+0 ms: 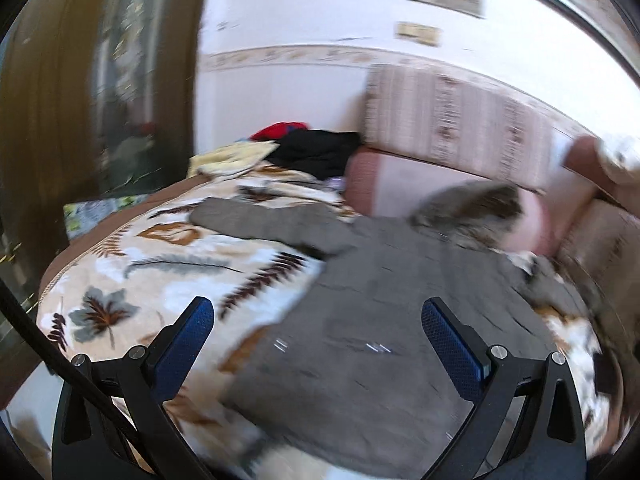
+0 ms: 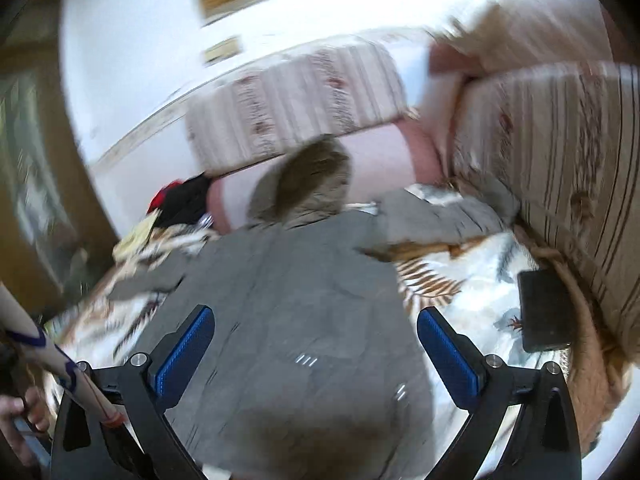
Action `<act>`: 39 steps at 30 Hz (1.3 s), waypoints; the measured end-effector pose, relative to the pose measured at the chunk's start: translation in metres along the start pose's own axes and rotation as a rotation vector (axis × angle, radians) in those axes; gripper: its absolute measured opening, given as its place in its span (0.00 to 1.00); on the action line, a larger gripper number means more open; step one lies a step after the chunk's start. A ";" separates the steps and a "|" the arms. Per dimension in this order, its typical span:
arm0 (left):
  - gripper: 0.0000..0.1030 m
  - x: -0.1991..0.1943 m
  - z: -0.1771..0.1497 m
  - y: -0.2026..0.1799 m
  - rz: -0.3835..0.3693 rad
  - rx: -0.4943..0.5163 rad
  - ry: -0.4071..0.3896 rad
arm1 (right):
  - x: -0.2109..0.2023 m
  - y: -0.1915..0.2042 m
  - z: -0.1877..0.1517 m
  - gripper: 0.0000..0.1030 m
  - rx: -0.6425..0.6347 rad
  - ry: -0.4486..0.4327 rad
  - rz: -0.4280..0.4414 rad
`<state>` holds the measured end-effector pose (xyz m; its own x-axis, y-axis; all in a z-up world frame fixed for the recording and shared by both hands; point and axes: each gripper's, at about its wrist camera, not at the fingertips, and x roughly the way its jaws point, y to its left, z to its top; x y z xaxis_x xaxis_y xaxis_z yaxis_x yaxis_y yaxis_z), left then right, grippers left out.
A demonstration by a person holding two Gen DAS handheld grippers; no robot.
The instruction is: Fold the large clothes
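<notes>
A large grey coat (image 1: 384,320) with a fur-trimmed hood (image 1: 472,208) lies spread flat on a leaf-patterned blanket (image 1: 132,280). Its one sleeve (image 1: 272,220) stretches to the left. My left gripper (image 1: 318,340) hovers open above the coat's lower left part, holding nothing. In the right wrist view the same coat (image 2: 304,304) lies front up, hood (image 2: 312,176) at the far end, and the other sleeve (image 2: 436,216) reaches right. My right gripper (image 2: 316,344) is open over the coat's middle, empty. Both views are motion-blurred.
Striped sofa cushions (image 1: 460,120) and a pink bolster (image 2: 384,160) line the wall behind. A heap of black, red and yellow clothes (image 1: 304,148) sits at the far left. A dark flat object (image 2: 544,308) lies on the blanket (image 2: 472,296) at right. A hand (image 2: 20,420) shows at lower left.
</notes>
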<state>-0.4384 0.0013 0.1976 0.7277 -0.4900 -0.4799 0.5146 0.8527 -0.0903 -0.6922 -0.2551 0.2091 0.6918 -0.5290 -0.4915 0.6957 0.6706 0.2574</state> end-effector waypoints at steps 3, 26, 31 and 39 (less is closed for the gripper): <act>1.00 -0.030 -0.040 -0.024 -0.021 0.008 -0.020 | -0.024 0.034 -0.039 1.00 -0.052 -0.005 -0.010; 1.00 -0.034 -0.093 -0.050 -0.027 0.151 0.082 | -0.009 0.085 -0.083 1.00 -0.247 0.159 -0.109; 1.00 -0.026 -0.097 -0.046 -0.024 0.145 0.107 | -0.001 0.082 -0.087 1.00 -0.240 0.189 -0.107; 1.00 -0.018 -0.102 -0.047 -0.020 0.158 0.133 | 0.008 0.079 -0.092 1.00 -0.237 0.217 -0.109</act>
<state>-0.5218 -0.0114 0.1212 0.6553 -0.4695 -0.5917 0.6008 0.7988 0.0315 -0.6491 -0.1587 0.1494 0.5408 -0.4979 -0.6779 0.6810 0.7322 0.0055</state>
